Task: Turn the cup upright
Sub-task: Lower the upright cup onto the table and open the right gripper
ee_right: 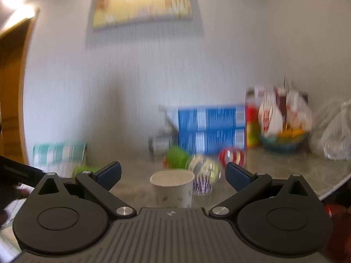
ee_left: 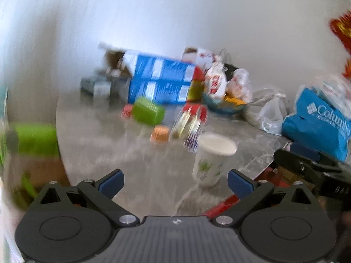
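Note:
A white paper cup (ee_left: 211, 160) with green print stands upright, mouth up, on the grey marble table (ee_left: 122, 153). My left gripper (ee_left: 175, 183) is open and empty, just short of the cup, which stands toward its right finger. In the right wrist view the same cup (ee_right: 173, 188) stands upright in front of my right gripper (ee_right: 173, 176), which is open and empty with the cup between and beyond its fingers. The right gripper also shows at the right edge of the left wrist view (ee_left: 307, 166). Both views are motion-blurred.
Behind the cup lie a clear glass (ee_left: 188, 122), an orange cupcake liner (ee_left: 161, 133), a purple striped liner (ee_left: 190, 142) and a green container (ee_left: 148, 110). Blue boxes (ee_left: 160, 81), a fruit bowl with bags (ee_left: 226, 100) and a blue Columbia bag (ee_left: 320, 122) crowd the back and right.

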Demonstrator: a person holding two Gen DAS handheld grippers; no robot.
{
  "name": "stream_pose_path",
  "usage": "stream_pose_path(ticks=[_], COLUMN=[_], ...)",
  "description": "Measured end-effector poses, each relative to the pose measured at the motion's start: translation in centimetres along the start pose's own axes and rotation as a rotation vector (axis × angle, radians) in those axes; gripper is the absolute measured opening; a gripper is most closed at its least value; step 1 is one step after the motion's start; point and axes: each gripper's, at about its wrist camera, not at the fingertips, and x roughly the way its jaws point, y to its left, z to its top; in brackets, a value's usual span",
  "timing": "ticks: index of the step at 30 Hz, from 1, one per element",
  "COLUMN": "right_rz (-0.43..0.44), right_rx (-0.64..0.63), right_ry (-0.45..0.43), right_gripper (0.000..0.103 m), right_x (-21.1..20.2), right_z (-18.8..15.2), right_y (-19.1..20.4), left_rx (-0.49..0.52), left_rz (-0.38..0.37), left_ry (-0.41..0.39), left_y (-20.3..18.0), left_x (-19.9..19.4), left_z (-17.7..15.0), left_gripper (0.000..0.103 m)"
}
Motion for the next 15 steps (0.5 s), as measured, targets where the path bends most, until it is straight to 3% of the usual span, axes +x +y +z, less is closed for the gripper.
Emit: stream_pose_path(ticks=[3, 5, 12, 15], right_rz=[-0.070, -0.057, -0.047, -0.049], right_rx=[0.047, 0.085, 0.066, 0.088], right_ry=[0.138, 0.189, 0.200, 0.238], right_gripper=[0.102, 0.102, 0.102, 0.102], right_x=[0.2, 0.0, -0.3, -0.1], right_z=[1.9, 2.6, 4.6, 5.2], right_y=[-0.1, -0.5, -1.1, -1.9], left_rx=[0.072, 0.084, -0.006, 0.005], left_rz=[0.055, 0.055, 0.072, 0.075], left_ry=[-0.027, -0.036, 0.090, 0.084], left_y=[-1.8, -2.5, -3.9, -4.2], left_x=[-0.8, -1.3, -1.5, -1.7], left_z=[1.3, 2.0, 5.7, 6.7], left_gripper=[0.102, 0.102, 0.101, 0.101])
